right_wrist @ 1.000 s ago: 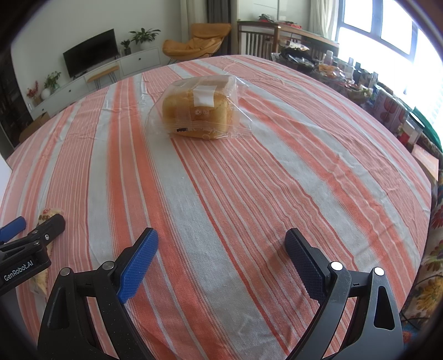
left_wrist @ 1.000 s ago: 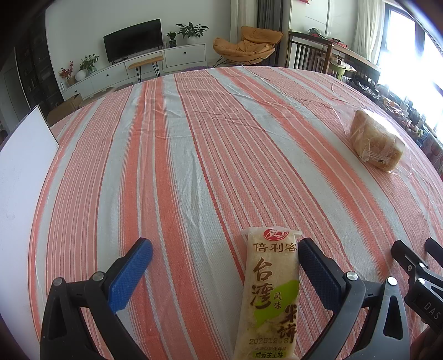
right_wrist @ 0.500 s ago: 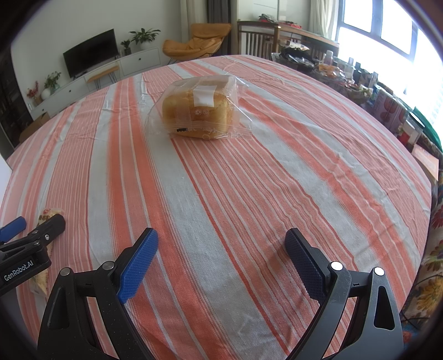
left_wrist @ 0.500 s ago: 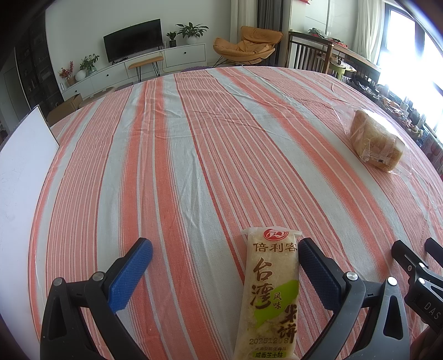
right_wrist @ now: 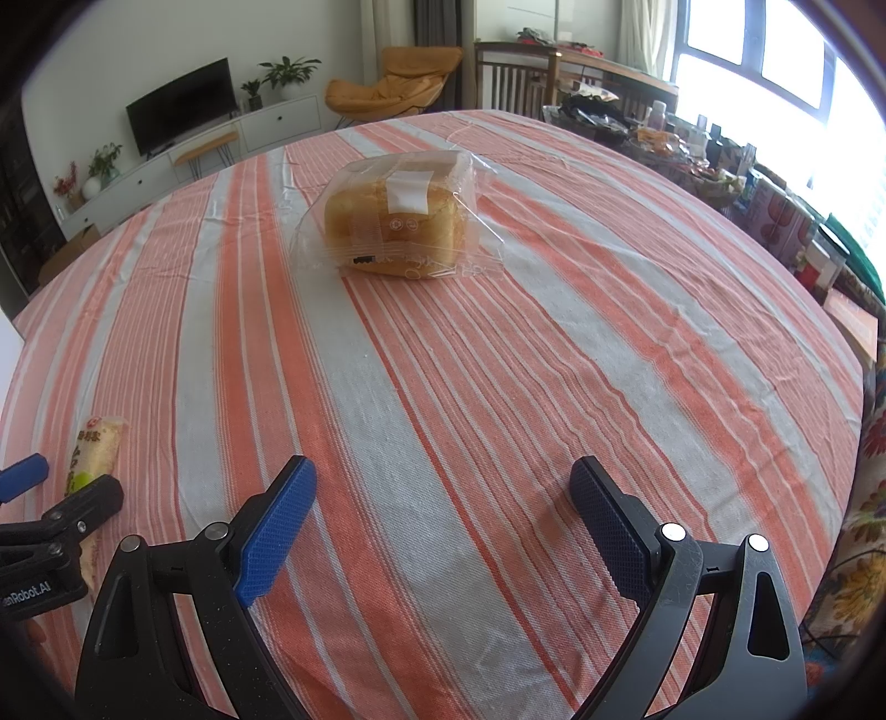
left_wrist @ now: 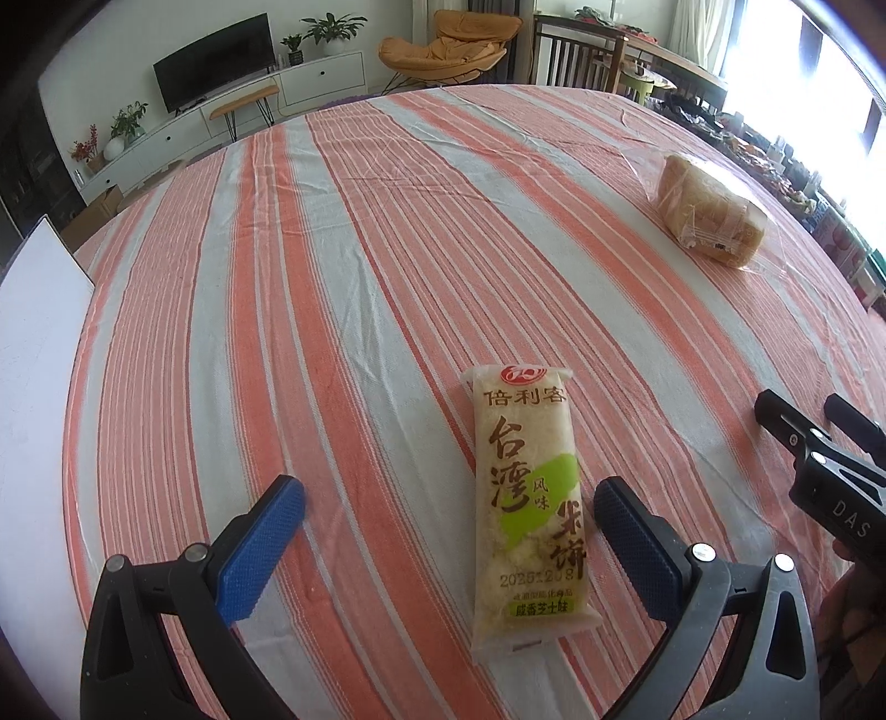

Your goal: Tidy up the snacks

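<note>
A long rice-cracker packet [left_wrist: 526, 509] with green and brown print lies flat on the striped tablecloth [left_wrist: 332, 277]. My left gripper [left_wrist: 447, 493] is open and straddles its near half, with the packet close to the right finger; I cannot tell if they touch. A bagged bread loaf [right_wrist: 398, 221] sits further out on the cloth, well ahead of my right gripper [right_wrist: 443, 471], which is open and holds nothing. The loaf [left_wrist: 709, 216] also shows at the far right in the left wrist view. The packet [right_wrist: 97, 448] appears at the left edge of the right wrist view.
A white board [left_wrist: 39, 332] stands along the table's left edge. Beyond the table's right edge are boxes and clutter [right_wrist: 775, 221]. A TV unit [left_wrist: 221, 111], an orange chair [left_wrist: 448, 50] and wooden chairs stand past the far edge.
The left gripper has drawn back from the rice-cracker packet, so the packet's near end now shows. The right gripper and the loaf have not moved.
</note>
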The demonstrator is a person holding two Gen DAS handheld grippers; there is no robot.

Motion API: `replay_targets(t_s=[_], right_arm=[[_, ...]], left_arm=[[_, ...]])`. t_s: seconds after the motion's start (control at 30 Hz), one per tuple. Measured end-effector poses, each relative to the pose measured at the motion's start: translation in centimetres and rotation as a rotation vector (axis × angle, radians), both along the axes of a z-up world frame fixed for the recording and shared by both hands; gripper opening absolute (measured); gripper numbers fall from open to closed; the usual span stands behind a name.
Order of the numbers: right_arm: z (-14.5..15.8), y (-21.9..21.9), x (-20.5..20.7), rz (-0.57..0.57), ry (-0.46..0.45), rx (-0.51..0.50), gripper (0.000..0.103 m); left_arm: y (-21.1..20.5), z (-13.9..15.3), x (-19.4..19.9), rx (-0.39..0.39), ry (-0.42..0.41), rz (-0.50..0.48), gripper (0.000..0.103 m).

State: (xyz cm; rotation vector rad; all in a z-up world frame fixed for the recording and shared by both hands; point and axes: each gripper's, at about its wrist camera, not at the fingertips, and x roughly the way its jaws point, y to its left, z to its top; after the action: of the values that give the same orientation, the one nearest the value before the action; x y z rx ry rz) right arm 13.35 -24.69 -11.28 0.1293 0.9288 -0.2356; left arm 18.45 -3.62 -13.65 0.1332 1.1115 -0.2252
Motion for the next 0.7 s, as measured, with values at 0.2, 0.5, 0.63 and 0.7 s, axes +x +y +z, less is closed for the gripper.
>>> replay_targets(t_s=[0.2, 0.5, 0.63, 0.7], right_arm=[[0.0, 0.0, 0.0, 0.0, -0.001, 0.002, 0.095], [0.0, -0.3, -0.2, -0.001, -0.023, 0.04, 0.095], [0.5, -2.0, -1.2, -0.033, -0.085, 0.17, 0.093], [1.1, -4.2, -2.1, -0.094, -0.147, 0.297, 0.094]], left_arm=[[-1.5, -0.2, 0.8, 0.042, 0.168, 0.034, 0.103], [-2.9, 1.1, -2.2, 0.02, 0.0, -0.018, 0.029], [-1.8, 1.3, -3.9, -0.007, -0.03, 0.001, 0.029], [-1.6, 1.2, -4.4, -0.006, -0.049, -0.005, 0.029]])
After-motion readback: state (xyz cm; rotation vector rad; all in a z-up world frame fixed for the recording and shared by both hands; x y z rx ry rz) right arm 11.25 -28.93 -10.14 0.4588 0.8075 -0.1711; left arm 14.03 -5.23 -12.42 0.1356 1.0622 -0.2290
